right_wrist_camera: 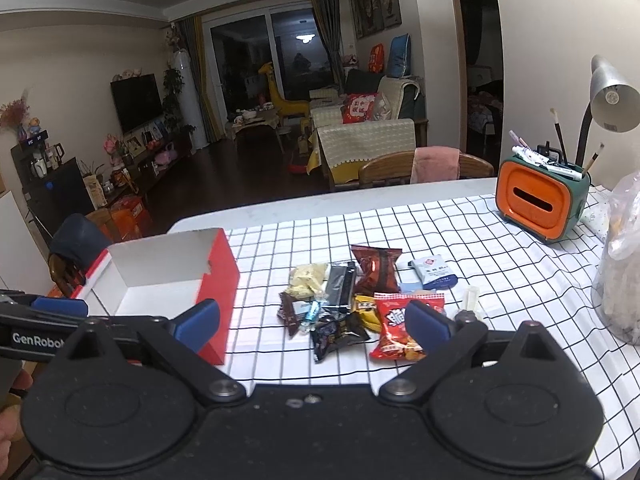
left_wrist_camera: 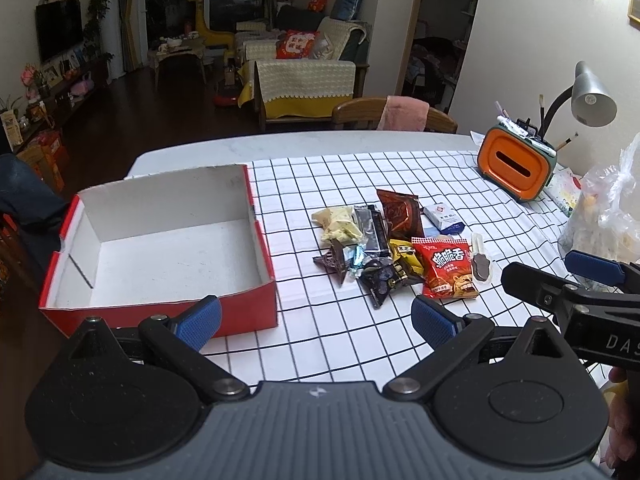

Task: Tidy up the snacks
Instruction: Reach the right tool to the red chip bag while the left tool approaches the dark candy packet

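Note:
A pile of snack packets lies on the checked tablecloth: a red chip bag [left_wrist_camera: 449, 270] [right_wrist_camera: 400, 330], a dark brown packet [left_wrist_camera: 400, 211] [right_wrist_camera: 376, 266], a pale yellow packet [left_wrist_camera: 338, 225] [right_wrist_camera: 307, 280], a black bar [left_wrist_camera: 370, 227] [right_wrist_camera: 340, 290] and small dark wrappers [left_wrist_camera: 382, 278] [right_wrist_camera: 336, 336]. An empty red box [left_wrist_camera: 160, 248] [right_wrist_camera: 176, 280] stands left of the pile. My left gripper [left_wrist_camera: 316, 320] is open and empty, near the box's front right corner. My right gripper [right_wrist_camera: 314, 324] is open and empty, just before the pile.
An orange and green pen holder [left_wrist_camera: 516, 164] [right_wrist_camera: 540, 208] and a grey desk lamp [left_wrist_camera: 588, 96] [right_wrist_camera: 612, 96] stand at the back right. A clear plastic bag [left_wrist_camera: 600, 208] [right_wrist_camera: 620, 272] sits at the right edge. A wooden chair [left_wrist_camera: 392, 114] stands behind the table.

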A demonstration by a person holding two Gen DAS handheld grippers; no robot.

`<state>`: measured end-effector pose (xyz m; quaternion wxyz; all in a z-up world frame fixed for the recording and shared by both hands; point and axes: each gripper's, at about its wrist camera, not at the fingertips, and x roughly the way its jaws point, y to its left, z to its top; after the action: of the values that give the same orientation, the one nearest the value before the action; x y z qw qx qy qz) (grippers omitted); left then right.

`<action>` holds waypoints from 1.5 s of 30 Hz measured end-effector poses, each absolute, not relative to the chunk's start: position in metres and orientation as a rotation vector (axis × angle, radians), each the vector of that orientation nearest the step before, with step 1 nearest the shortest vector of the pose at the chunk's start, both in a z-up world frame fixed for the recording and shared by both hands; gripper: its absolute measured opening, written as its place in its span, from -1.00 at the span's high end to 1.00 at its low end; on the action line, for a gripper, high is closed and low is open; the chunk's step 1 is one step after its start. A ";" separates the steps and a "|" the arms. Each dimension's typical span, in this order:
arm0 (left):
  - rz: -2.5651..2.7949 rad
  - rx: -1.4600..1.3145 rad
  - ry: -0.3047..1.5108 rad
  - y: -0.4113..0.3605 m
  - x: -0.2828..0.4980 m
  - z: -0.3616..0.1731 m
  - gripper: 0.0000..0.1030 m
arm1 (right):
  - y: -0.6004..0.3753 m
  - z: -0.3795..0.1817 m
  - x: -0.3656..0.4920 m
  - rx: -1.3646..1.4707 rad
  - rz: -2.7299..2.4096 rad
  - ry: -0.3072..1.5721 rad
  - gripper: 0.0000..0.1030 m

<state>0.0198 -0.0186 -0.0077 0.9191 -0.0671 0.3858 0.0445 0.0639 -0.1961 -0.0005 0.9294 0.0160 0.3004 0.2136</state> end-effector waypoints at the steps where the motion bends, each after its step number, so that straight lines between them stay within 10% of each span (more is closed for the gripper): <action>1: 0.096 -0.141 0.804 -0.021 0.025 -0.011 -0.98 | -0.200 -0.004 0.069 0.026 0.436 0.623 -0.91; 24: 0.041 0.040 0.907 -0.103 0.142 -0.084 -0.95 | -0.284 -0.097 0.199 -0.097 0.486 0.812 -0.69; 45: -0.113 0.201 1.015 -0.113 0.211 -0.141 -0.46 | -0.255 -0.143 0.248 -0.126 0.577 0.937 -0.66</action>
<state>0.2113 -0.1129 -0.1406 0.8676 0.0961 0.4848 -0.0538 0.2483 -0.2551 -0.1432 0.8505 -0.0600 0.4451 0.2738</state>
